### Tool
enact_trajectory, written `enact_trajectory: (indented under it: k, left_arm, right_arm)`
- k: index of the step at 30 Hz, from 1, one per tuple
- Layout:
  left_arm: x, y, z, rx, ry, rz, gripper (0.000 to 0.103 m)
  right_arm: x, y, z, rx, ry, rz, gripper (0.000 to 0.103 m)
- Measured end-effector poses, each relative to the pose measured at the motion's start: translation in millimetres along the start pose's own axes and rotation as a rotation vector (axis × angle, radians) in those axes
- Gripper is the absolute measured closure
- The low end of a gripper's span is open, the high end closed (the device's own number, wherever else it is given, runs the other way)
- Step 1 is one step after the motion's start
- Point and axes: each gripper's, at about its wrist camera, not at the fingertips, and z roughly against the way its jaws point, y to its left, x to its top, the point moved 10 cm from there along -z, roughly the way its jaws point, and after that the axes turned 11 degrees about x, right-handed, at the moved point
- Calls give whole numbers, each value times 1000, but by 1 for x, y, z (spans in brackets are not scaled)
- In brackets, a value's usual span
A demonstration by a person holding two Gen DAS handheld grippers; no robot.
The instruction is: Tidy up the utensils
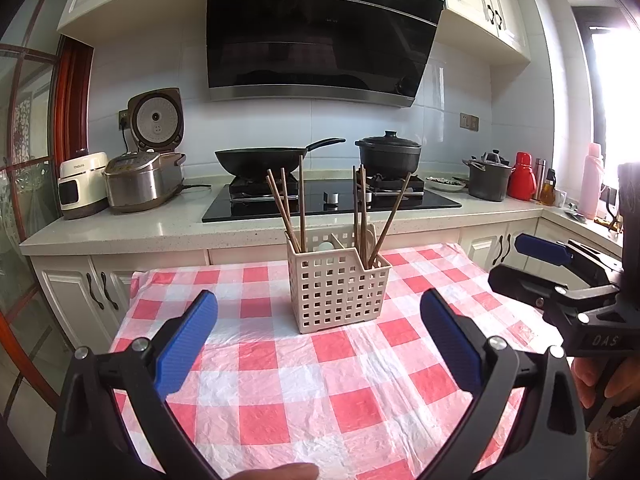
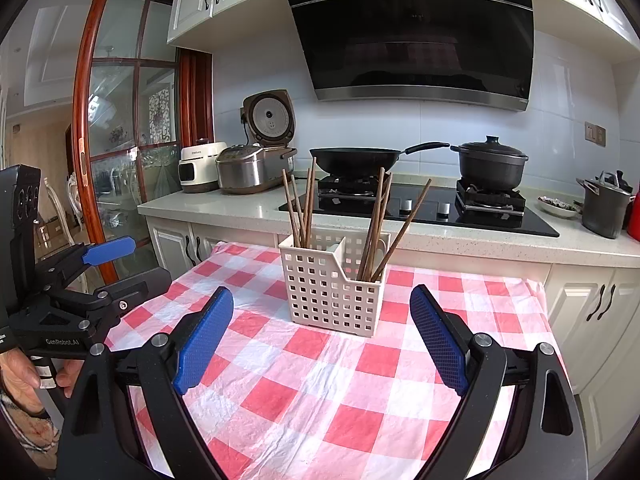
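Left wrist: both grippers' fingers spread; chopsticks point(image 1: 297, 208) upright in basket point(image 1: 338, 284), wok point(image 1: 260, 160) behind.

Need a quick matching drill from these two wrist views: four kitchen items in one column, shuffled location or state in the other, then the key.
Items
1. basket
2. wok
3. rice cooker
4. left claw

Descriptions
A. lid flipped up, on the counter left of the stove
B. open, holding nothing
C. on the checked cloth, chopsticks standing in it
D. on the stove's left burner

Pairs: 1-C, 2-D, 3-A, 4-B
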Motion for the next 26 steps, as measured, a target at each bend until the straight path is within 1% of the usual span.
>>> enact_trajectory:
  k: [13, 15, 18, 23, 26]
  left_arm:
    - [0, 1, 2, 33, -17, -5, 5]
    - [0, 1, 1, 24, -10, -3, 5]
    - [1, 4, 0, 32, -15, 2, 5]
    - [-2, 6, -3, 9, 11, 26, 5]
    - [-5, 6, -7, 17, 26, 22, 5]
  right_arm:
    - [0, 1, 0, 3, 4, 1, 18]
    - [0, 1, 0, 4, 6, 1, 18]
    - [0, 2, 0, 3, 6, 3, 18]
    - [0, 2, 0, 3, 6, 4, 18]
    - [0, 1, 0, 2, 8, 3, 18]
